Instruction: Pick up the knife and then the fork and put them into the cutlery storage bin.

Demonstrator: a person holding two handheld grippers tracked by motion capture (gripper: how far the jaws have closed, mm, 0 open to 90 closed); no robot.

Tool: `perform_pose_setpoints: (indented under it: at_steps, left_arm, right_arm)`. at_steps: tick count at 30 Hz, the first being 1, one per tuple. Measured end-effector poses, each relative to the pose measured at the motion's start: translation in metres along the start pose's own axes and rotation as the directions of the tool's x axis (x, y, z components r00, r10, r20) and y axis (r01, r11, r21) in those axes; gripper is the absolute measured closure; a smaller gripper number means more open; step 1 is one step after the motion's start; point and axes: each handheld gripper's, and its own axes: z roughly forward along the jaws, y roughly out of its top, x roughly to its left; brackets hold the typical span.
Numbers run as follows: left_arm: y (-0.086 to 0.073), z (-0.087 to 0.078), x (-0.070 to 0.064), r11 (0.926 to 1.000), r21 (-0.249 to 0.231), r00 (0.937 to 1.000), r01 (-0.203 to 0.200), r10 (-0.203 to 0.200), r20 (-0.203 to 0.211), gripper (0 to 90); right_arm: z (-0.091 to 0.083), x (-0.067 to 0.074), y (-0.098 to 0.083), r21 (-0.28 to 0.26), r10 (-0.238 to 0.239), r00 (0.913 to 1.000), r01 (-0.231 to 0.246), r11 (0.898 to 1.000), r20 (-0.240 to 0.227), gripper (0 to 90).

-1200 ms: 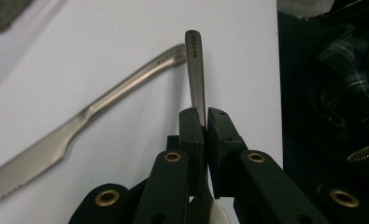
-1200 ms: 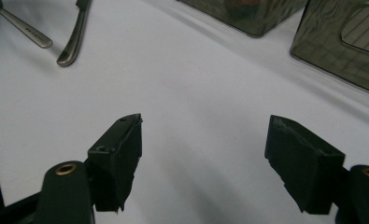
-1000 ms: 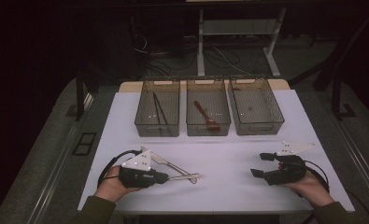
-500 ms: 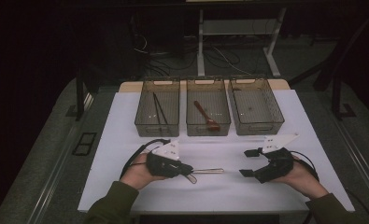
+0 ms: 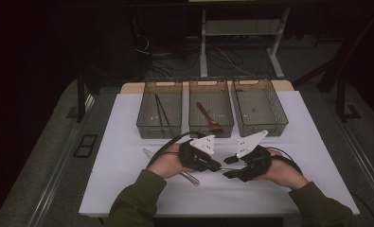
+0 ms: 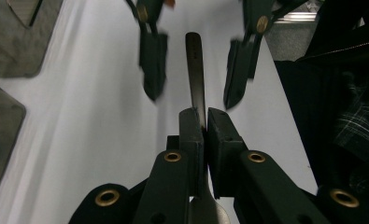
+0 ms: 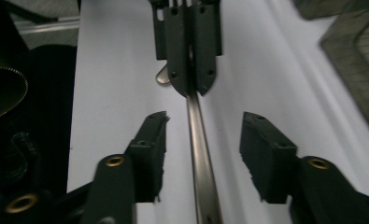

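**Near the desk's front edge, a metal utensil between two grippers**

Near the front edge of the white desk (image 5: 128,123), the left gripper (image 6: 204,122) is clamped on a metal utensil (image 6: 195,65), handle pointing at the right gripper (image 7: 203,140). Its jaws have just been closing, with the handle between them, pads not touching it. Three bins (image 5: 261,118) line the back edge. No readable writing appears.

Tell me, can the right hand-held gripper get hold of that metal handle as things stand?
Probably yes. The left hand-held gripper is shut on the metal handle, whose free end lies between the right hand-held gripper pads, which have just been closing but stand apart from it. Nothing blocks the gap.
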Motion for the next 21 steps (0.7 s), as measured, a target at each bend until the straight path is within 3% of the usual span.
perform_pose_setpoints:
  at_steps: [4, 11, 21]
  left_arm:
    - [-0.001, 0.001, 0.002, 0.9999, 0.008, 0.9999, -0.015, 0.015, -0.008, 84.2]
    - [0.000, 0.005, -0.001, 0.9994, 0.012, 0.9994, -0.033, 0.033, 0.009, 84.2]
    - [0.001, 0.005, -0.003, 0.9988, 0.001, 0.9985, -0.049, 0.049, 0.026, 83.5]
  right_arm:
    - [0.010, -0.001, 0.004, 0.028, -0.027, 0.9995, 0.028, 0.999, -0.019, 61.8]
    - [0.019, 0.001, 0.008, 0.063, -0.029, 0.9988, 0.032, 0.998, -0.039, 79.5]
    - [0.018, 0.000, 0.006, 0.065, -0.022, 0.9961, 0.027, 0.997, -0.086, 81.7]
